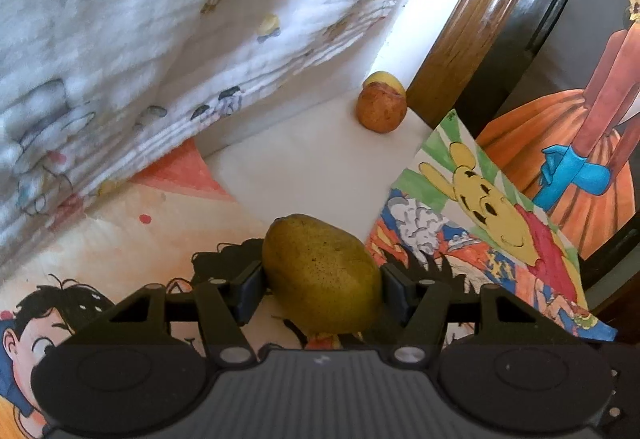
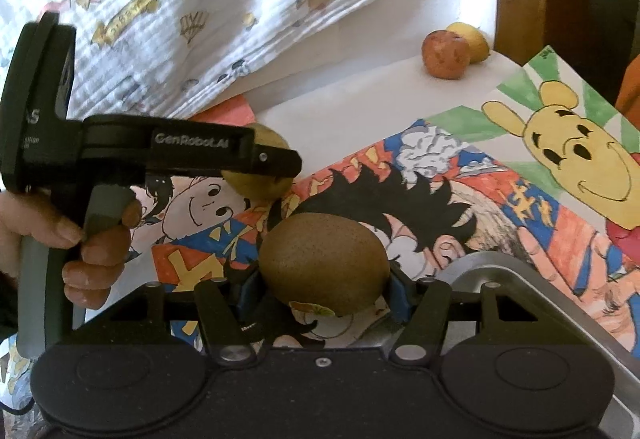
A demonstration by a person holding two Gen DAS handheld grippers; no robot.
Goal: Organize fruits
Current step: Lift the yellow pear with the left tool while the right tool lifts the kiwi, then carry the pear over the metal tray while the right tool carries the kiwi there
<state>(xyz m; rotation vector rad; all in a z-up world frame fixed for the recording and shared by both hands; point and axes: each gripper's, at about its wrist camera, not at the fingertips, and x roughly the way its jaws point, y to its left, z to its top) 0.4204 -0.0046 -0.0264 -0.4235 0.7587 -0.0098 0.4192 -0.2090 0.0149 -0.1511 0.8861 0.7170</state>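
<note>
My left gripper (image 1: 322, 279) is shut on a green-yellow pear (image 1: 322, 273), held between the blue pads just above the drawings. The right wrist view shows that same left gripper (image 2: 276, 159) from the side, a hand on its handle, with the pear (image 2: 260, 185) partly hidden behind its finger. My right gripper (image 2: 324, 287) is shut on a brown kiwi (image 2: 324, 263) with a small sticker underneath. Far back on the white surface lie a reddish-brown fruit (image 1: 382, 109) (image 2: 445, 55) and a yellow fruit (image 1: 385, 79) (image 2: 472, 39) touching behind it.
Coloured cartoon drawings (image 2: 460, 175) cover the table, a bear picture (image 1: 500, 207) at the right. A printed white cloth (image 1: 160, 19) hangs over the left and back. A wooden post (image 1: 472, 19) stands behind the fruits. A metal tray rim (image 2: 512, 275) lies at lower right.
</note>
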